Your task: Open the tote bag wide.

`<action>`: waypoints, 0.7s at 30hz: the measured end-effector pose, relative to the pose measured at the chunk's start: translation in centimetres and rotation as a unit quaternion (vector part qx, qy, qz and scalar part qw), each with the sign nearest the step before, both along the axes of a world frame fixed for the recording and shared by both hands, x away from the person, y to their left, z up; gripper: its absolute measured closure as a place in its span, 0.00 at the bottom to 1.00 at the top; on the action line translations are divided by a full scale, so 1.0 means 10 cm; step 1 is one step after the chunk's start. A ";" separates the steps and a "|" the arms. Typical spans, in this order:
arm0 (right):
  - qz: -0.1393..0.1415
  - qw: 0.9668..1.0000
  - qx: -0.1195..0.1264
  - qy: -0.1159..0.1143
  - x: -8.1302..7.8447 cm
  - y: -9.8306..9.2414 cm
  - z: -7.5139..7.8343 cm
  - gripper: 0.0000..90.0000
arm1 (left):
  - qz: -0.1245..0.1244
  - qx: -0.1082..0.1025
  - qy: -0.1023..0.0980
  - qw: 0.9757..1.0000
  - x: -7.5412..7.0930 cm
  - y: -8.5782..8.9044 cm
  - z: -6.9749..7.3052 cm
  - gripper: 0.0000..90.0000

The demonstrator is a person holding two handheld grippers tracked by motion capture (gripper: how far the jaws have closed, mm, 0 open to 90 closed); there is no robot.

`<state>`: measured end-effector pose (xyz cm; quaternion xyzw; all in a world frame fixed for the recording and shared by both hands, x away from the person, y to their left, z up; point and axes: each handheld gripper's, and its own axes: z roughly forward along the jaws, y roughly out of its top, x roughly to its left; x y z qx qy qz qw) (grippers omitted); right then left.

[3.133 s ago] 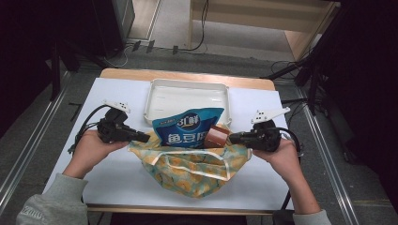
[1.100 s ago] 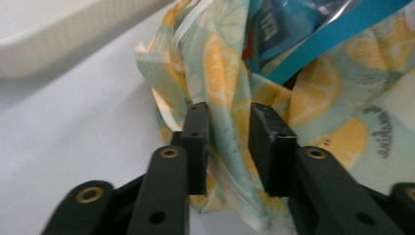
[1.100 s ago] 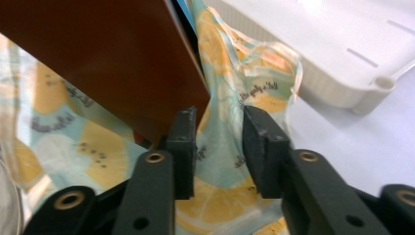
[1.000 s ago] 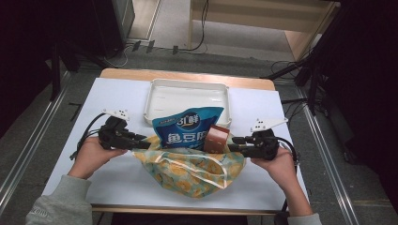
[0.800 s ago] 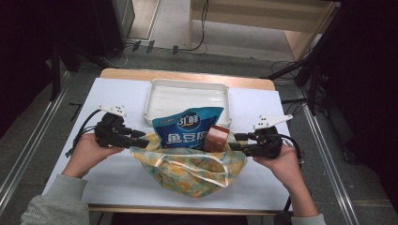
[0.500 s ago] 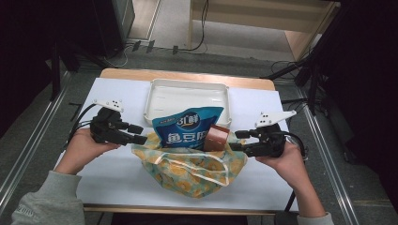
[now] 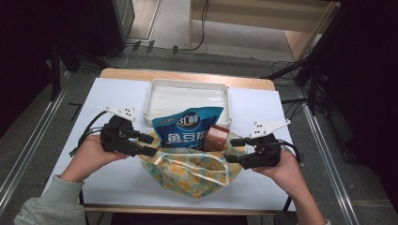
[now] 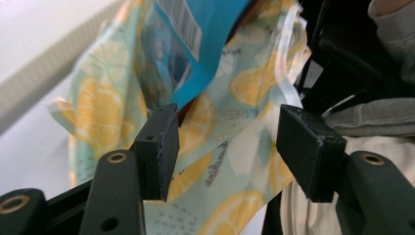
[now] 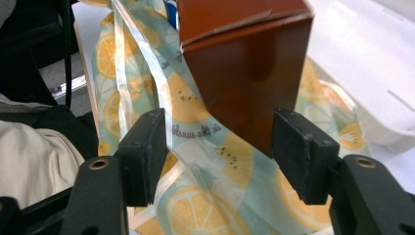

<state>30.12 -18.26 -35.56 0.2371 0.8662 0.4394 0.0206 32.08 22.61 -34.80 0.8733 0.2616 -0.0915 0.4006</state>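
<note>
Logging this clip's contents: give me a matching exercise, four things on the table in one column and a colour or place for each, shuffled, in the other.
Things:
1. tray
2. snack pouch
3. box
4. bag

Descriptions:
A. brown, standing beside the pouch at the bag's mouth
B. white, at the table's far side
C. pale green with orange slices and a clear handle
D. blue with white lettering

Pairs: 1-B, 2-D, 3-A, 4-C
</note>
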 end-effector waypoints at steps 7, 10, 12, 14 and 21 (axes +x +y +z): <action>0.005 1.000 0.001 0.007 -0.01 0.06 -0.12 0.40 | 0.003 -0.001 0.002 1.000 -0.04 -0.03 -0.17 0.43; 0.007 1.000 0.001 0.008 -0.01 0.07 -0.16 0.40 | 0.003 0.004 0.001 1.000 -0.05 -0.03 -0.21 0.43; 0.007 1.000 0.003 0.011 -0.01 0.09 -0.20 0.40 | 0.006 0.006 0.003 1.000 -0.06 -0.03 -0.25 0.43; 0.007 1.000 0.003 0.011 -0.02 0.10 -0.23 0.41 | 0.008 0.004 0.004 1.000 -0.07 -0.02 -0.29 0.43; 0.008 1.000 0.000 0.012 -0.03 0.12 -0.31 0.45 | 0.007 0.003 0.013 1.000 -0.08 -0.01 -0.40 0.43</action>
